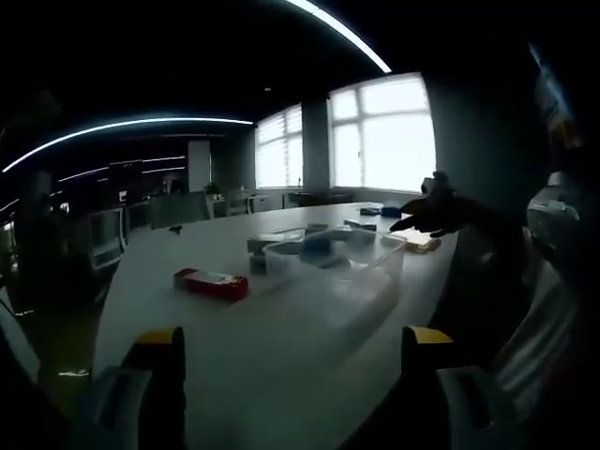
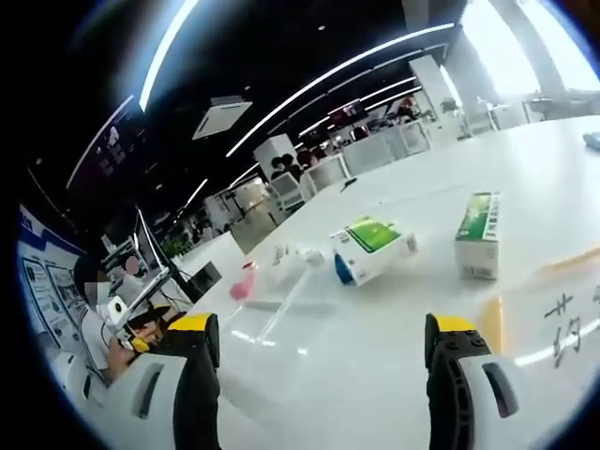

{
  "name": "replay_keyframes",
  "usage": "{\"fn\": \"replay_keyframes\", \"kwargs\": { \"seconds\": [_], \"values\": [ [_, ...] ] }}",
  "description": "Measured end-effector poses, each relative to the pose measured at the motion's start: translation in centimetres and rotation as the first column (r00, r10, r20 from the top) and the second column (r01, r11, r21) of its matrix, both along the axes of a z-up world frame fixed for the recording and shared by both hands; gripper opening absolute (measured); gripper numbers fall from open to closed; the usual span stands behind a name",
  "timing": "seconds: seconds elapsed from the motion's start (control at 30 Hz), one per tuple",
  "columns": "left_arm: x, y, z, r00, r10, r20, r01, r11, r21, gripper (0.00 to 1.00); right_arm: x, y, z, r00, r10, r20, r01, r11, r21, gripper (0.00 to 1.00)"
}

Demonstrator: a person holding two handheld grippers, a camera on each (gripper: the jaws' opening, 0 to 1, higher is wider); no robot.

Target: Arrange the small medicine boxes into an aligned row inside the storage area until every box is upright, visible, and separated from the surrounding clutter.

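Observation:
In the left gripper view a red medicine box (image 1: 211, 283) lies flat on the white table (image 1: 281, 356). Right of it stands a clear plastic storage bin (image 1: 333, 258) with a few small boxes (image 1: 272, 242) at its far side and a yellowish box (image 1: 420, 242) beyond it. My left gripper (image 1: 292, 349) is open and empty, well short of the bin. In the right gripper view a green-and-white box (image 2: 370, 246) lies on its side and a second green-and-white box (image 2: 478, 234) stands upright. My right gripper (image 2: 323, 342) is open, empty and short of both.
A dark hand-like shape (image 1: 441, 214) reaches in over the table's right side, with a person's pale clothing (image 1: 553, 244) beside it. A pink item (image 2: 242, 281) lies by a clear lid or tray (image 2: 281, 291). A seated person (image 2: 94, 323) is at the left; office chairs (image 2: 309, 178) stand behind.

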State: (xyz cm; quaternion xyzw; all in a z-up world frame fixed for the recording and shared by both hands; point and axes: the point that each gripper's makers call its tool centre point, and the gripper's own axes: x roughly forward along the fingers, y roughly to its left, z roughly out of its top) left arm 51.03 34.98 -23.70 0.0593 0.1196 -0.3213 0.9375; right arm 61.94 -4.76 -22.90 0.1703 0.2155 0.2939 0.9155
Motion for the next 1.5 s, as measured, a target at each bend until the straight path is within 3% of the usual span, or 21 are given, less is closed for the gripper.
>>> {"fn": "replay_keyframes", "kwargs": {
  "seconds": [0.73, 1.23, 1.5],
  "values": [
    [0.2, -0.1, 0.1, 1.000, -0.005, 0.009, 0.005, 1.000, -0.001, 0.96, 0.4, -0.6, 0.8, 1.000, -0.011, 0.004, 0.011, 1.000, -0.029, 0.88],
    [-0.3, 0.3, 0.0, 1.000, 0.002, 0.012, -0.002, 1.000, -0.015, 0.96, 0.6, 0.8, 1.7, 1.000, 0.009, 0.013, -0.008, 0.999, -0.042, 0.88],
    [-0.2, 0.0, 0.6, 1.000, -0.002, 0.028, 0.002, 1.000, -0.013, 0.96, 1.1, 0.0, 1.9, 1.000, -0.008, 0.019, 0.009, 0.999, -0.032, 0.88]
  ]
}}
